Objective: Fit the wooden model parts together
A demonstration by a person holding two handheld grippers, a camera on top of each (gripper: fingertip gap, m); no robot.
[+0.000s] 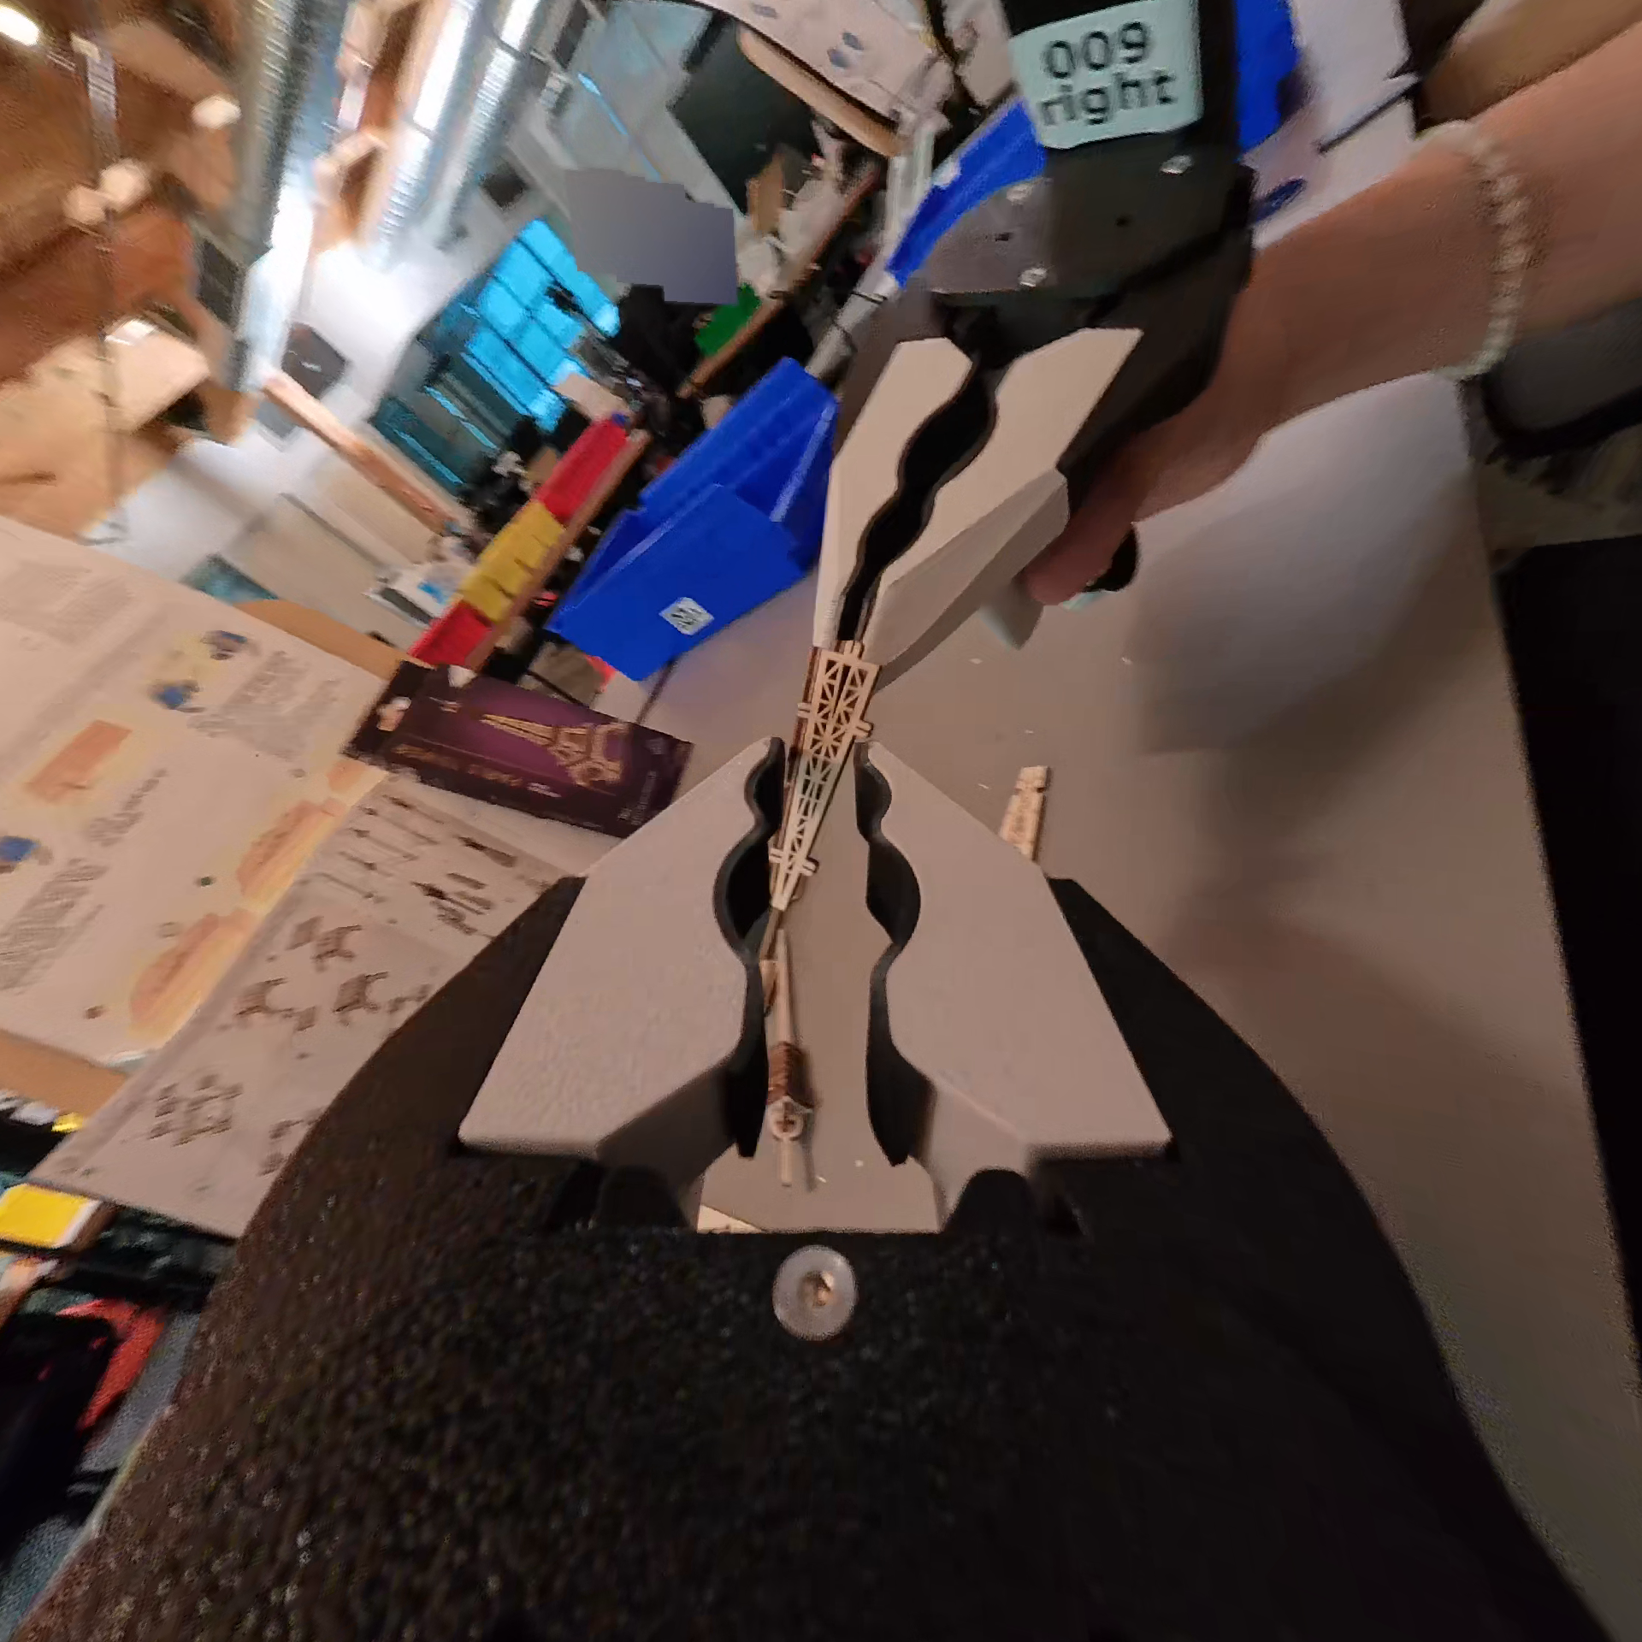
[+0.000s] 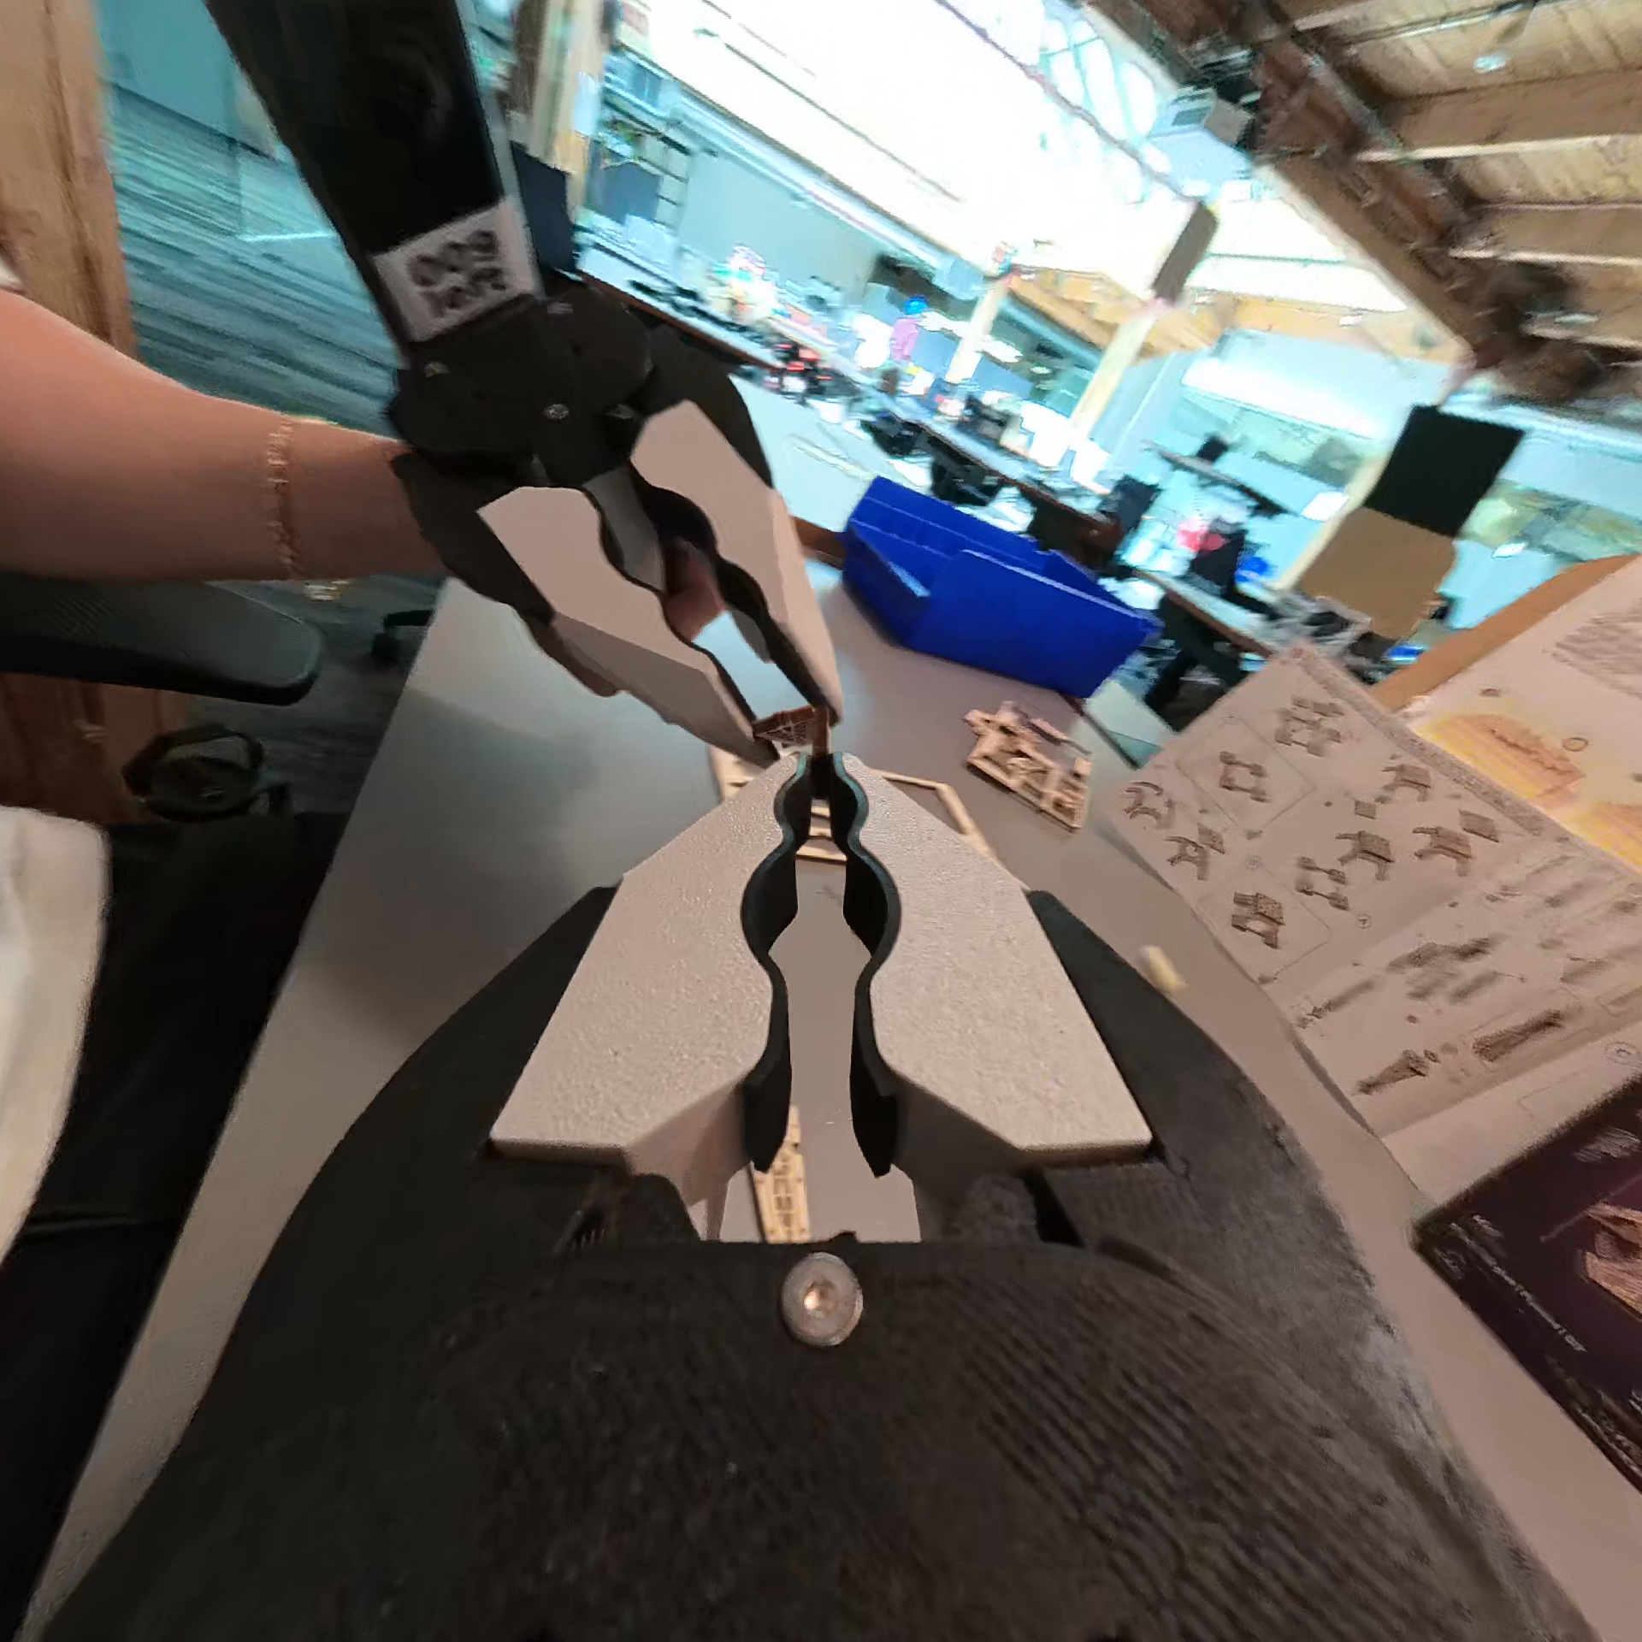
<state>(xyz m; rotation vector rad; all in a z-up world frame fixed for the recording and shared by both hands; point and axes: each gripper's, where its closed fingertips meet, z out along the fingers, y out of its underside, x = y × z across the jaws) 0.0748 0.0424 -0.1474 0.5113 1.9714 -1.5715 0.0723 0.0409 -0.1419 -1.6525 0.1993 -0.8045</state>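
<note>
A slim wooden lattice spire runs between the jaws of my left gripper, its thin tip pointing back toward the camera. The left gripper is shut on it. My right gripper comes in from above and is shut on a pale lattice panel that lies against the spire's wider end. In the right wrist view my right gripper pinches the panel edge-on. The left gripper meets it tip to tip, with the spire's end between its fingers. Both are held above the grey table.
A blue bin stands at the back of the table. Loose wooden parts and a small piece lie on it. Printed instruction sheets and a dark purple box sit to the side. A person's hand holds the right gripper. Less than 4 cm separates the two grippers' tips. About 12 centimeters separates my left fingertips from the small piece.
</note>
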